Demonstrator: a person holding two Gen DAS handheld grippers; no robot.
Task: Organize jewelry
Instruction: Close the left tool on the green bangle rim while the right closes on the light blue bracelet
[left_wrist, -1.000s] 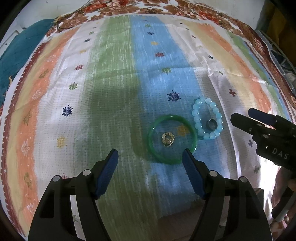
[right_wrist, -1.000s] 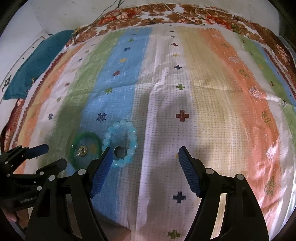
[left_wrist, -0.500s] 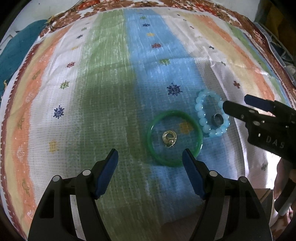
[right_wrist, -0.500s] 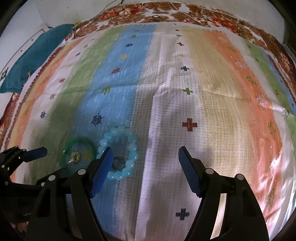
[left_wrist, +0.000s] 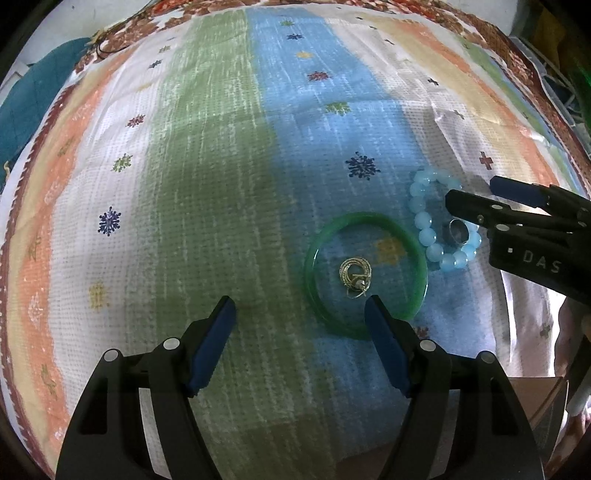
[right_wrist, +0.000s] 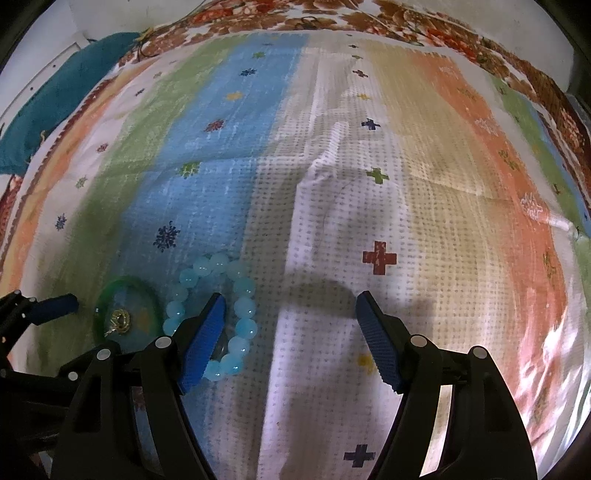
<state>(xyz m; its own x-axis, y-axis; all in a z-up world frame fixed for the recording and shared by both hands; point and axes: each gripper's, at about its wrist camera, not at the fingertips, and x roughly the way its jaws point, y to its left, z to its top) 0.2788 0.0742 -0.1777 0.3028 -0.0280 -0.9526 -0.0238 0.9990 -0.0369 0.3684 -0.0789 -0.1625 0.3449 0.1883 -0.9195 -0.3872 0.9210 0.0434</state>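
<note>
A green bangle (left_wrist: 365, 271) lies on the striped cloth with a small gold earring (left_wrist: 355, 275) inside it. Right of it lies a light-blue bead bracelet (left_wrist: 430, 236) with a silver ring (left_wrist: 458, 232) inside. My left gripper (left_wrist: 301, 314) is open and empty, its right finger over the bangle's near rim. My right gripper (right_wrist: 288, 314) is open and empty; its left finger covers part of the bead bracelet (right_wrist: 236, 306) and the ring. The bangle (right_wrist: 127, 317) and earring (right_wrist: 120, 319) show at left in the right wrist view. The right gripper (left_wrist: 476, 197) reaches over the bracelet.
The striped cloth (right_wrist: 369, 184) covers the whole surface, with creases near its middle. A teal cushion (right_wrist: 55, 99) lies at the far left edge. A wire rack (left_wrist: 565, 85) stands off the cloth's far right.
Both grippers moved forward and lower toward the jewelry. The right gripper's left finger now overlaps the bead bracelet. The jewelry has not moved.
</note>
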